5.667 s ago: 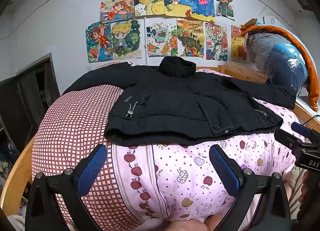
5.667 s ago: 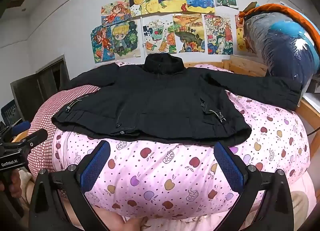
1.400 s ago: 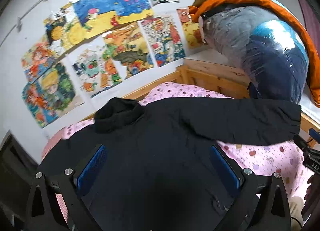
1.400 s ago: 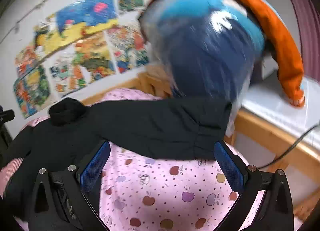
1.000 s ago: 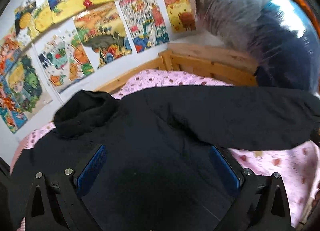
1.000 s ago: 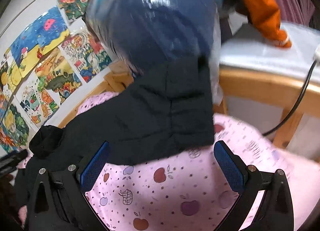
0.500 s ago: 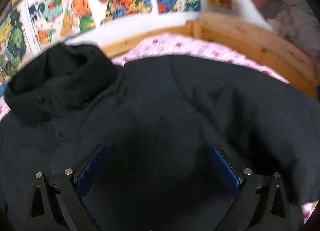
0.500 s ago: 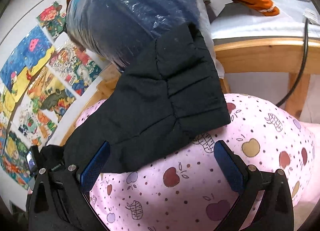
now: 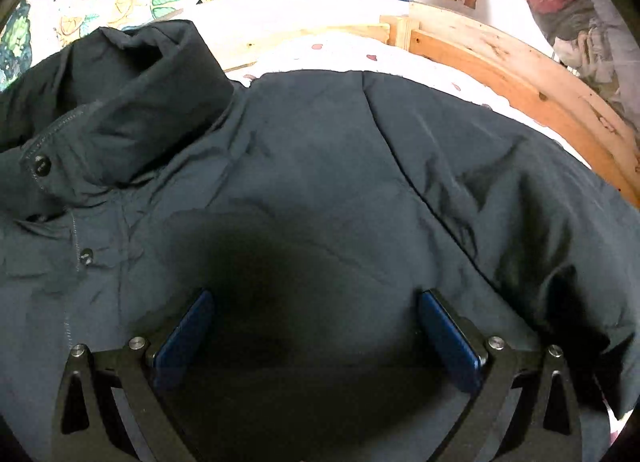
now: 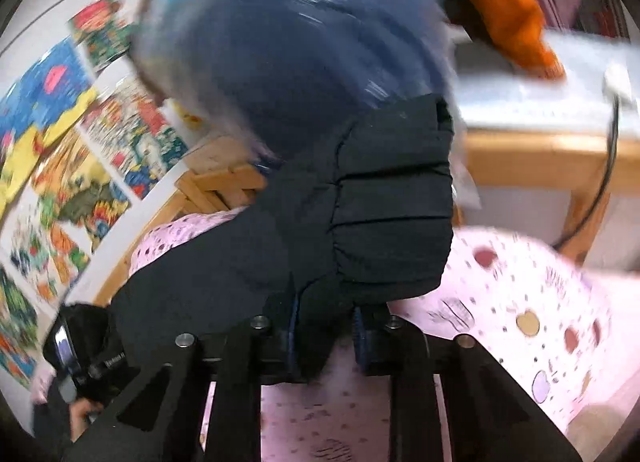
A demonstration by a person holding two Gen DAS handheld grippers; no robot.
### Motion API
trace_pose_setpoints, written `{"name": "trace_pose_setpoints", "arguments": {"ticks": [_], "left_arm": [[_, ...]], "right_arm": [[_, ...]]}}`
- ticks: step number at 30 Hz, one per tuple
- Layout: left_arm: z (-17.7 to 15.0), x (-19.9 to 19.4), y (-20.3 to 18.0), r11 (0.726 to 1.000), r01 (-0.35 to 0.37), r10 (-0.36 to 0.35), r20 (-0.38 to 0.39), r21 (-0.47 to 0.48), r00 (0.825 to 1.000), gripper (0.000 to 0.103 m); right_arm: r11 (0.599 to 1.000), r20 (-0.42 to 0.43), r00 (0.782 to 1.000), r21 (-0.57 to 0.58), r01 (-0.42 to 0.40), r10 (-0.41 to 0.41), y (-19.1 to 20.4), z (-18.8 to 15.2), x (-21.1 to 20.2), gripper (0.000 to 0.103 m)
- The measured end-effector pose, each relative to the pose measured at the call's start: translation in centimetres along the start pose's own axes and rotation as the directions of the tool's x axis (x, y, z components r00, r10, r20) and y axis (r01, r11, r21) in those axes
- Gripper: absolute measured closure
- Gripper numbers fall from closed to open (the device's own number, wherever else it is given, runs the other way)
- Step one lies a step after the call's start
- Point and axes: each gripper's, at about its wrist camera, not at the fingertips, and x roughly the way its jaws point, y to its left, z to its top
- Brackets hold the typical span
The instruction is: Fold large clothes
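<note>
Black jacket fills the left wrist frame, spread on pink bedding; collar upper left. Left gripper at bottom centre, jaws wide apart against the fabric. Right gripper, lower centre, closing on the sleeve.

We've got a wooden-framed bed here, covered with a pink quilt printed with little apples and dots. Lying straight on that quilt is a dark padded jacket, spread out front-up with its collar toward the headboard.

One jacket (dark), two grippers.
</note>
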Motion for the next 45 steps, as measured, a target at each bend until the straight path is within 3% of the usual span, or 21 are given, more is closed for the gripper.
{"name": "trace_pose_setpoints", "arguments": {"ticks": [7, 15, 21, 24, 29, 33, 38, 42, 45], "left_arm": [[0.5, -5.0, 4.4, 1.0, 0.01, -0.009, 0.062, -0.008, 0.998, 0.0], [-0.4, -13.0, 12.2, 0.998, 0.037, -0.028, 0.151, -0.053, 0.988, 0.0], [-3.1, -18.8, 19.5, 0.988, 0.081, -0.051, 0.218, -0.131, 0.975, 0.0], [-4.6, -20.3, 22.4, 0.976, 0.114, -0.071, 0.225, -0.185, 0.972, 0.0], [-7.7, -21.6, 26.5, 0.939, 0.192, -0.125, 0.239, -0.284, 0.963, 0.0], [-9.8, -21.2, 28.1, 0.906, 0.269, -0.189, 0.256, -0.327, 0.948, 0.0], [-11.5, -17.9, 28.4, 0.844, 0.314, -0.257, 0.185, -0.434, 0.948, 0.001], [-12.3, -14.4, 28.2, 0.756, 0.392, -0.364, 0.161, -0.525, 0.917, 0.001], [-13.1, -12.3, 28.0, 0.697, 0.417, -0.415, 0.147, -0.583, 0.898, 0.002]], "right_arm": [[0.96, 0.107, 0.987, -0.268, -0.086, 0.118, 9.7, 2.8, -2.9, 0.087], [0.852, 0.065, 0.942, -0.452, -0.266, 0.329, 20.5, 2.9, -4.0, 0.087], [0.715, -0.092, 0.869, -0.53, -0.457, 0.487, 27.4, -1.0, -4.9, 0.088], [0.614, -0.187, 0.823, -0.583, -0.532, 0.536, 30.8, -4.6, -5.4, 0.088], [0.472, -0.351, 0.764, -0.625, -0.621, 0.541, 34.2, -11.1, -5.7, 0.088], [0.377, -0.467, 0.736, -0.648, -0.662, 0.489, 34.7, -16.3, -6.0, 0.088], [0.323, -0.559, 0.718, -0.648, -0.69, 0.413, 34.4, -21.1, -5.8, 0.088], [0.289, -0.585, 0.715, -0.66, -0.694, 0.382, 34.5, -23.0, -6.3, 0.088], [0.278, -0.626, 0.706, -0.65, -0.707, 0.331, 34.4, -23.8, -6.4, 0.074]]}}
